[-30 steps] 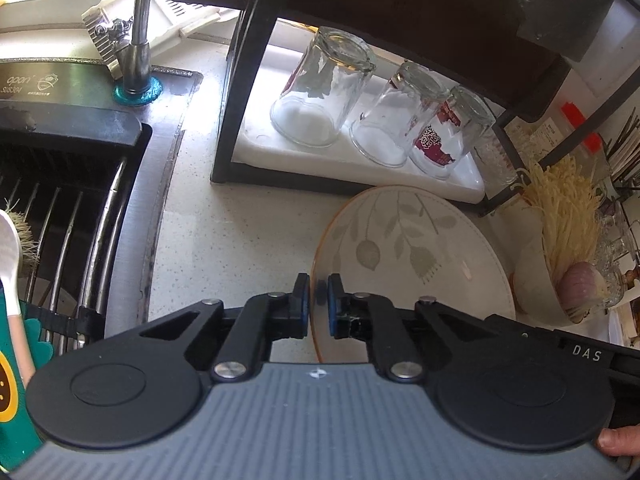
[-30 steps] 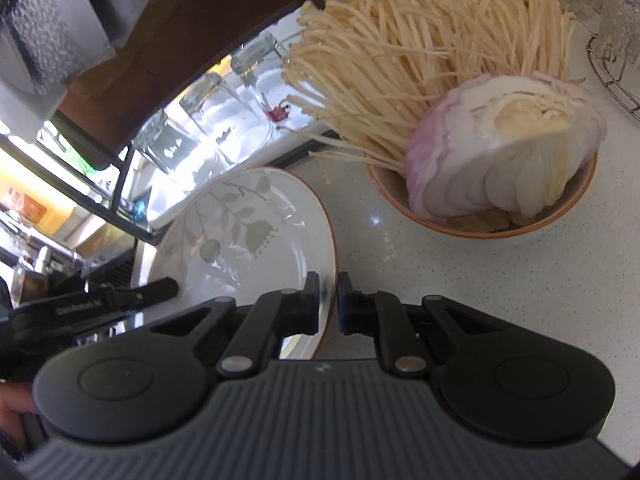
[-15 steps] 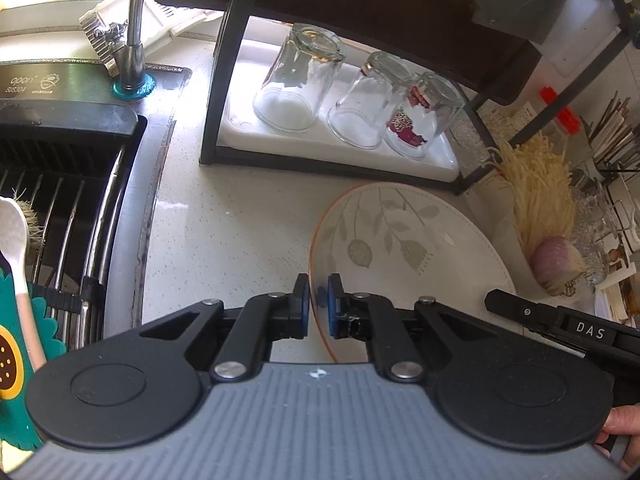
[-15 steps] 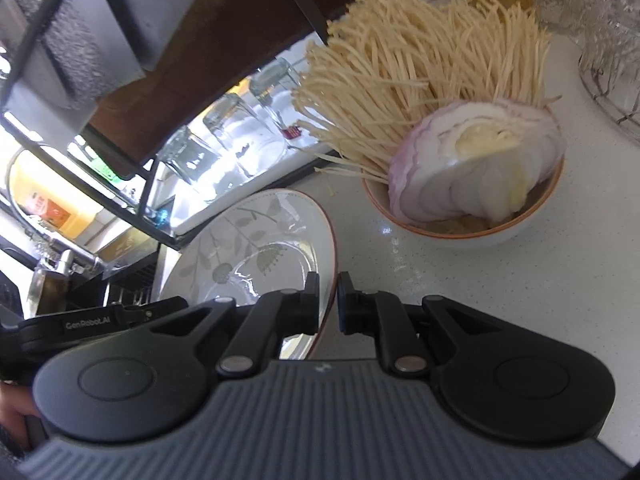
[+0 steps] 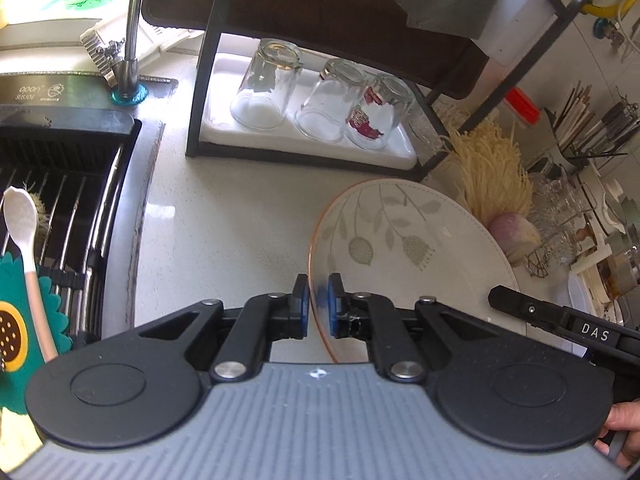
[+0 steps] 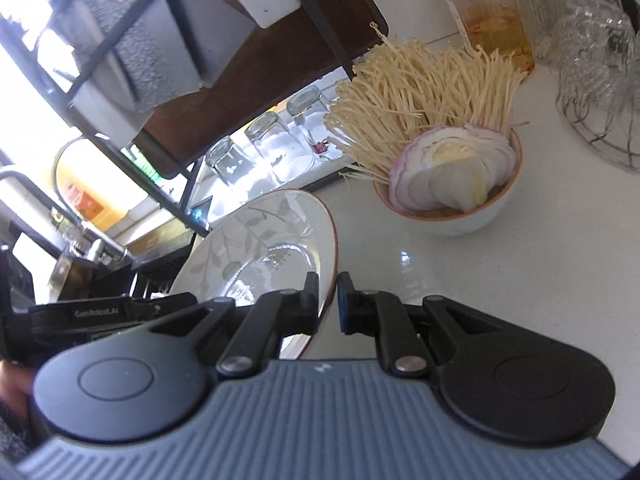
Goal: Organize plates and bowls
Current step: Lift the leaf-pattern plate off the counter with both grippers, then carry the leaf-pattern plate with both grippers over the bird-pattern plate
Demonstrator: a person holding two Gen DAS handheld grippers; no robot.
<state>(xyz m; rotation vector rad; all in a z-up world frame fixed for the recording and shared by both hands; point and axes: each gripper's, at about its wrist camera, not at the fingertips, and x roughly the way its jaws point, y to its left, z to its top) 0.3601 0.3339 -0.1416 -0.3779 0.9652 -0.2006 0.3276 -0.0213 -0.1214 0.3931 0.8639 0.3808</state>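
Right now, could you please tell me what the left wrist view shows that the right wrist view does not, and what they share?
Only the left wrist view shows the sink rack, the white spoon, the green-and-yellow mat and the tap. Only the right wrist view shows the red-capped jar and the wire basket behind the bowl. Both show the leaf-patterned plate, gripped at opposite rims by the left tool and the right tool, plus the upturned glasses, the noodles and the sliced onion.
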